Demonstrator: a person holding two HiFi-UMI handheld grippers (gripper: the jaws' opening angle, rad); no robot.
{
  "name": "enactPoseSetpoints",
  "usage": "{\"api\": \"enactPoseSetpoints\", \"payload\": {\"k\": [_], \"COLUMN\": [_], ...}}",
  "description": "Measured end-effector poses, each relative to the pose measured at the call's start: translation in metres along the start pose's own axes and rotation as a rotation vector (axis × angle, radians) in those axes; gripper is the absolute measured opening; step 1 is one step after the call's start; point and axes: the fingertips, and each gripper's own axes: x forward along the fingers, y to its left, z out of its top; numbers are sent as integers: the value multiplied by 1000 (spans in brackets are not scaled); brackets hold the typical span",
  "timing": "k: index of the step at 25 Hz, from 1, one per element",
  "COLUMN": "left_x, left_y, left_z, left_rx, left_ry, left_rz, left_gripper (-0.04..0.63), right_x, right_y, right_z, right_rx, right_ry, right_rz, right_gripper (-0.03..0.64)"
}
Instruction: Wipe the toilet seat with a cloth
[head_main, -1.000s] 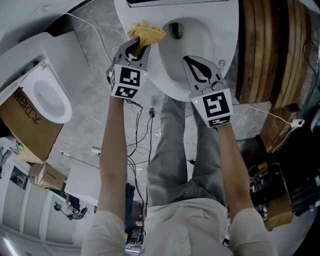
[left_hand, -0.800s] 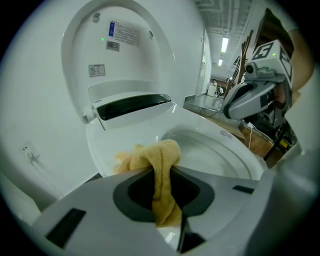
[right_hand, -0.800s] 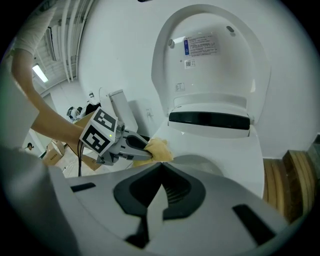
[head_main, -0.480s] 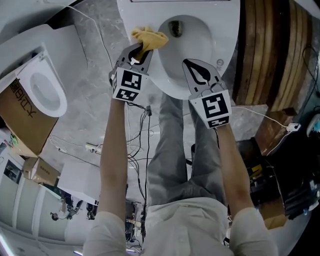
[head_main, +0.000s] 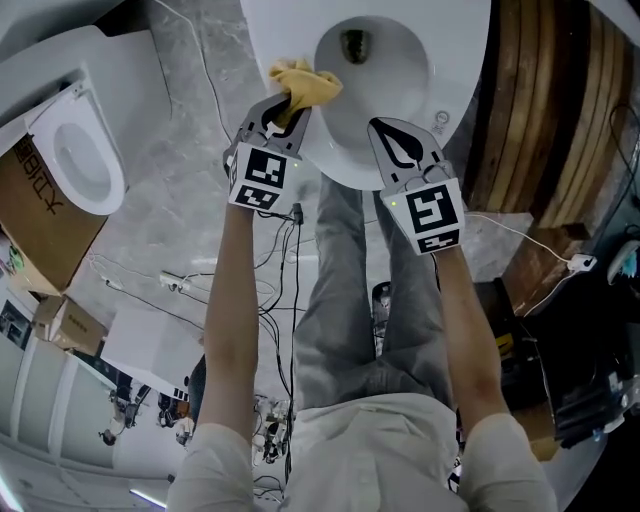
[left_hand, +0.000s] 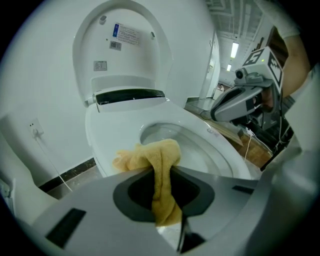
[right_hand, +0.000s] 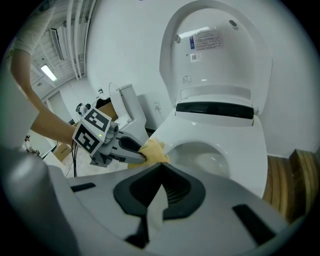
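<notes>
A white toilet with its lid up fills the top of the head view; its seat (head_main: 320, 142) rings the bowl (head_main: 372, 70). My left gripper (head_main: 284, 104) is shut on a yellow cloth (head_main: 304, 82), and the cloth's bunched end rests on the seat's left rim. In the left gripper view the cloth (left_hand: 159, 172) hangs between the shut jaws over the seat (left_hand: 120, 137). My right gripper (head_main: 398, 133) hovers over the front of the seat, jaws shut with nothing between them. The right gripper view shows the cloth (right_hand: 153, 150), the left gripper (right_hand: 131, 150) and the seat (right_hand: 250, 150).
A second toilet (head_main: 72, 150) and cardboard boxes (head_main: 38, 230) stand at the left. Cables (head_main: 272, 300) trail across the grey floor by the person's legs. Wooden planks (head_main: 540, 110) lie to the right of the toilet, with dark equipment (head_main: 560, 360) beyond.
The left gripper with the cloth has slid a little right and toward me along the seat's left rim. The right gripper has barely moved.
</notes>
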Motion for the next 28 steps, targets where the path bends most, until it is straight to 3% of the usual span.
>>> {"api": "enactPoseSetpoints", "payload": {"k": [28], "left_x": [-27], "left_y": [-113], "left_z": [-64], "left_rx": [-231], "left_ry": [21], "left_rz": [67], "left_gripper": [81], "right_x": [-56], "right_y": [8], "right_z": [-74], "right_rx": [2], "right_ry": [44], "right_rz": [66], "right_gripper": [8]}}
